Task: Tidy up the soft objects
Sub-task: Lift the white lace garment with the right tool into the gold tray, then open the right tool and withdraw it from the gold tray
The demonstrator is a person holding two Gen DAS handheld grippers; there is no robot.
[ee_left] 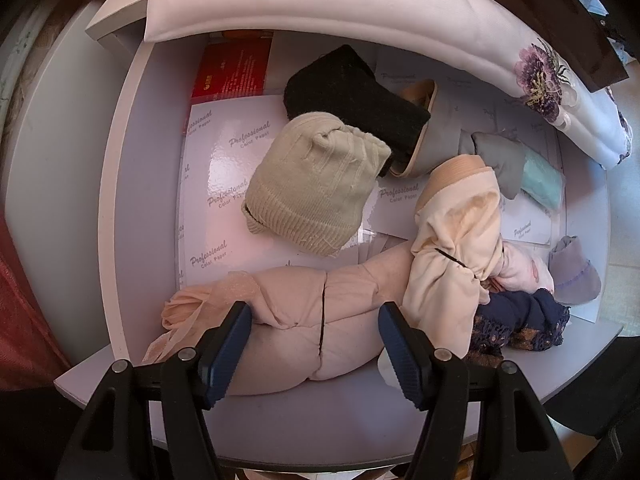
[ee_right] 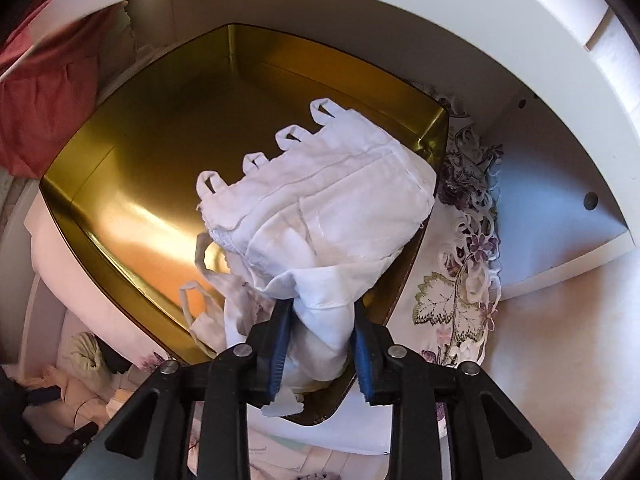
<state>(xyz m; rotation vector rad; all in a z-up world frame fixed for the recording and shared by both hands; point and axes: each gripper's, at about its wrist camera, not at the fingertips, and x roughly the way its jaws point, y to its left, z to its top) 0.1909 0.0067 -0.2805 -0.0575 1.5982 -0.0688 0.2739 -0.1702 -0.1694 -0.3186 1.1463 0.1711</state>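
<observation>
In the left wrist view my left gripper is open, its jaws on either side of a rolled peach stocking bundle lying at the drawer's front. Beyond it lie a beige knit sock roll, a black sock, a cream tied bundle, grey, lilac and navy lace pieces. In the right wrist view my right gripper is shut on a white cloth with loops, held over an open gold tin.
The drawer floor is lined with glossy white sheets, with a red booklet at the back. A white embroidered cloth lies along the drawer's far edge. In the right wrist view the tin sits on embroidered fabric inside a white shelf.
</observation>
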